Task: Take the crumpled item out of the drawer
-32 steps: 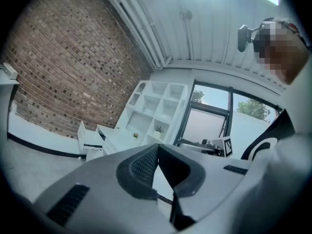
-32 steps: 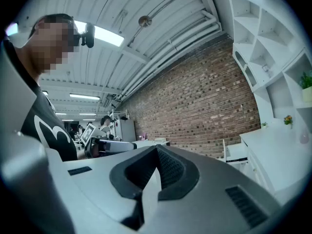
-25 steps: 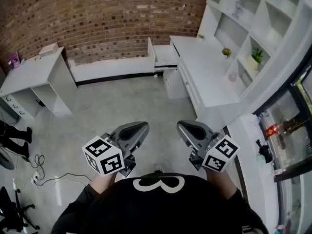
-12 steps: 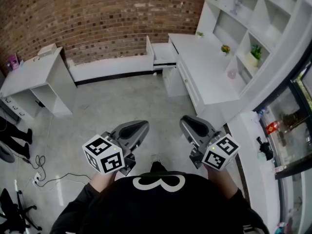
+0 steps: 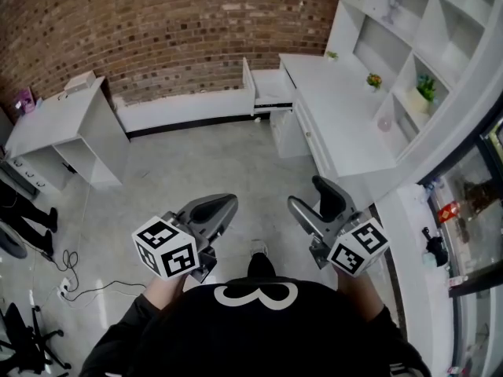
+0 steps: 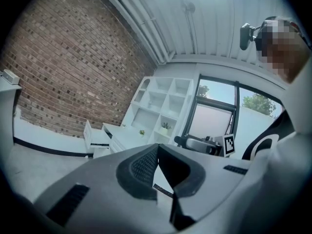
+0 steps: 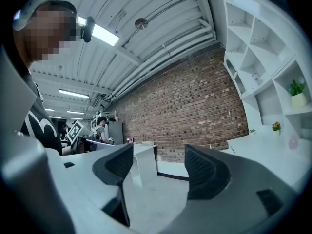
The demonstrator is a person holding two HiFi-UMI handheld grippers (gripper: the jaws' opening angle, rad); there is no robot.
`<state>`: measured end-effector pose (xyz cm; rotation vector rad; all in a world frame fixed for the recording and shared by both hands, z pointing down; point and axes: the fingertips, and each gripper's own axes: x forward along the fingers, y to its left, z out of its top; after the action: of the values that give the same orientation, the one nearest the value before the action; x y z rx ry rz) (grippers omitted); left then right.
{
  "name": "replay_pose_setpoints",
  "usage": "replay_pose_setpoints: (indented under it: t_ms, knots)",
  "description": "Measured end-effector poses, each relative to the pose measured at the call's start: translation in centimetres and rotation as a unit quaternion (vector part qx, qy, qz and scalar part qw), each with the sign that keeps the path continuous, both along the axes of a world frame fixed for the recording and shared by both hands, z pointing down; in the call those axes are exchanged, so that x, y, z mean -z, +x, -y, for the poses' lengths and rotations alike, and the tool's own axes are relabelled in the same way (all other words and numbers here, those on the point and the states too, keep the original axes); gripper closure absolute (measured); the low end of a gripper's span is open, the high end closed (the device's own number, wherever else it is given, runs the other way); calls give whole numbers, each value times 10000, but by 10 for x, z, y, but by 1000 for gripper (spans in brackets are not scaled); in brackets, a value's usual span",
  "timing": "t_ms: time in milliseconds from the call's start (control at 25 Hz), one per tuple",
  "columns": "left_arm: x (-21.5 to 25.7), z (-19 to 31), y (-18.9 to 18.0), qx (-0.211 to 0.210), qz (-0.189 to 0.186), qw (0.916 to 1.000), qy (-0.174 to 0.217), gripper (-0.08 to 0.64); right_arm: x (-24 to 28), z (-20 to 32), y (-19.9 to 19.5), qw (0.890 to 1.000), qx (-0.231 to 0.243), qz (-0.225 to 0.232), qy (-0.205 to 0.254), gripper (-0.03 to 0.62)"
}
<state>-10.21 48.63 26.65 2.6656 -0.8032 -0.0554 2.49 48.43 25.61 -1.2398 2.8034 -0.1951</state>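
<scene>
The open white drawer juts from the desk at the far side of the room, by the brick wall; it also shows small in the left gripper view. No crumpled item shows in any view. My left gripper is held at waist height over the floor, its jaws shut tip to tip with nothing in them. My right gripper hangs beside it, and its jaws are opening with only air between them. Both are far from the drawer.
White cubby shelving with small plants rises above the desk. A second white desk stands at the left wall. A person's legs, floor cables and a chair base sit at the left. Grey floor lies ahead.
The right gripper's jaws have spread apart from shut. The left gripper stays shut in the same place. The view has shifted slightly.
</scene>
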Motion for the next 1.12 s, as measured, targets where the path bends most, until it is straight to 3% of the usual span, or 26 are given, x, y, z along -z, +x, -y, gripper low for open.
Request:
replay_pose_setpoints:
  t_ms: [200, 440, 680, 1120]
  knots:
    - [-10, 38, 4, 60, 87, 9999, -132, 557, -4, 41, 14, 9997, -165, -148, 109, 157]
    - [-23, 92, 16, 136, 182, 9992, -327, 557, -13, 101, 29, 9994, -225, -273, 69, 82]
    - [-28, 155, 34, 175, 278, 9984, -460, 557, -18, 165, 48, 9996, -175, -201, -82, 72]
    - [-27, 290, 100, -5, 411, 9977, -540, 557, -20, 293, 103, 9995, -148, -199, -209, 72]
